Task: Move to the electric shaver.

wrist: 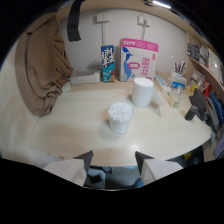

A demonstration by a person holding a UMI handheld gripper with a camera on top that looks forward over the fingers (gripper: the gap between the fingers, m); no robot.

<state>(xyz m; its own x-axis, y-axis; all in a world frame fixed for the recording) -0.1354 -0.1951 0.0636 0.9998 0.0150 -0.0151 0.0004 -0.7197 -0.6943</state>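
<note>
Gripper [114, 159] spread wide, holding nothing, near table [75, 125] edge. Cotton swab tub [120, 116] just ahead of fingers; white cylinder [142, 91] beyond. Dark electric shaver [193, 111] well apart, rightward.

1. One pair of tongs [114, 159], with two fingers [84, 160] set apart and nothing between them.
2. One counter [75, 117].
3. One clear tub of cotton swabs [120, 117].
4. One white cylindrical container [142, 91].
5. Two upright boxes against the wall: one pink-and-white box [138, 60], one smaller blue box [108, 63].
6. One white tissue pack [85, 76].
7. One brown curtain [44, 65].
8. One dark electric shaver [192, 111].
</note>
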